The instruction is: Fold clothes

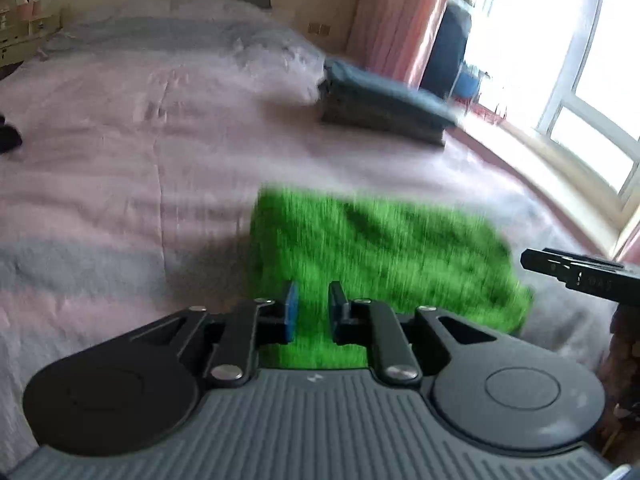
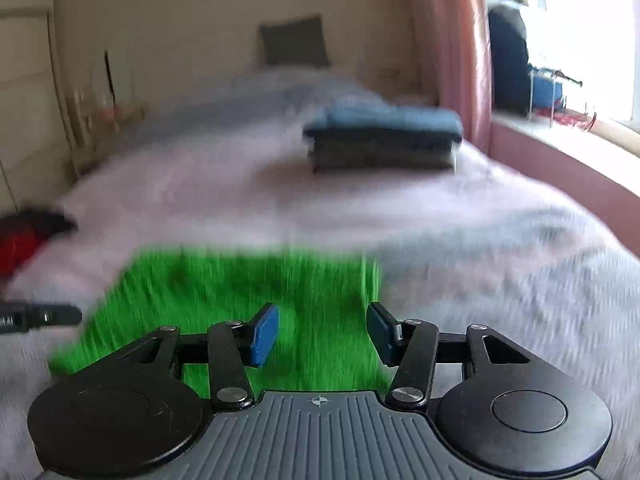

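A bright green folded cloth (image 1: 372,252) lies flat on the pink-grey bed cover (image 1: 120,152), blurred by motion. My left gripper (image 1: 313,300) hovers over the cloth's near edge, its blue-padded fingers a narrow gap apart with nothing clamped between them. The right wrist view shows the same green cloth (image 2: 240,292) beneath my right gripper (image 2: 323,326), whose fingers are spread wide and hold nothing. The tip of the right gripper (image 1: 536,260) pokes in at the right edge of the left wrist view. At the left edge of the right wrist view is the tip of the left gripper (image 2: 60,316).
A stack of folded dark blue and grey clothes (image 1: 384,106) (image 2: 384,140) sits farther up the bed near its right side. A red and black item (image 2: 24,240) lies at the bed's left edge. Pink curtains (image 2: 456,52) and a bright window (image 1: 580,80) are to the right.
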{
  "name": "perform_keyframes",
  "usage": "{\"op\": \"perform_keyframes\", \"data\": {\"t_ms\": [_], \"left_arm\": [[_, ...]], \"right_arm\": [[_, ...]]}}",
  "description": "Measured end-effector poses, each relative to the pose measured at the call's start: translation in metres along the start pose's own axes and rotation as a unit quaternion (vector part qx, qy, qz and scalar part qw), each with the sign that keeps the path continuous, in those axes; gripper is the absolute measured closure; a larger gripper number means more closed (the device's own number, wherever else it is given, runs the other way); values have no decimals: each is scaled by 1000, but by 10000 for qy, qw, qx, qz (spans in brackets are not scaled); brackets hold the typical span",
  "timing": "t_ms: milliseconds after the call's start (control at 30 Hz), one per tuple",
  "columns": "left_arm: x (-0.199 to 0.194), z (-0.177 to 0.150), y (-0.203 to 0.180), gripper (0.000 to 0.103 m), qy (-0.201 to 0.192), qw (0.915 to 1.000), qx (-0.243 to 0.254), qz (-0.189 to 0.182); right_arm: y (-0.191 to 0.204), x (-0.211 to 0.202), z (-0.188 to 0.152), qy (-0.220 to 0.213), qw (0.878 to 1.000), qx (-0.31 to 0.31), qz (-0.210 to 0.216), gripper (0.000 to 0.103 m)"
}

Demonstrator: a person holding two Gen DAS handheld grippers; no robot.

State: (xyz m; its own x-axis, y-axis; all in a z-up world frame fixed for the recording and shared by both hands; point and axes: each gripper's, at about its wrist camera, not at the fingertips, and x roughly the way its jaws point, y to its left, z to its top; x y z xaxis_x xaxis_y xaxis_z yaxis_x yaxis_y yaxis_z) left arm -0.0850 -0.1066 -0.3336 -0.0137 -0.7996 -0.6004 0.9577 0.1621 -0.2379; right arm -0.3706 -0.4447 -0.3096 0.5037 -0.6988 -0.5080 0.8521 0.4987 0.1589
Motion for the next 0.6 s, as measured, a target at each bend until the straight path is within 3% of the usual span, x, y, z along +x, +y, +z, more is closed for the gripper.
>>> {"op": "perform_keyframes", "data": {"t_ms": [133,300,400,467,600], "left_arm": [[16,46,-3,90,-283,9995,-99,-83],[73,35,-2,90,-14,9998,64,171],[107,29,-1,89,150,9992,163,325],[130,24,-1,92,259,9985,230,427],[128,5,17,94,64,9998,61,196]], "right_arm": [[6,29,30,-150,9999,-29,54,50],[22,93,29,234,9991,-325,106,51],[32,127,2,605,9926,-1009,-303,51],[34,136,-18,576,9860,-1465,-548,51],[18,133,-27,433,9898,-1287,-431,51]]}}
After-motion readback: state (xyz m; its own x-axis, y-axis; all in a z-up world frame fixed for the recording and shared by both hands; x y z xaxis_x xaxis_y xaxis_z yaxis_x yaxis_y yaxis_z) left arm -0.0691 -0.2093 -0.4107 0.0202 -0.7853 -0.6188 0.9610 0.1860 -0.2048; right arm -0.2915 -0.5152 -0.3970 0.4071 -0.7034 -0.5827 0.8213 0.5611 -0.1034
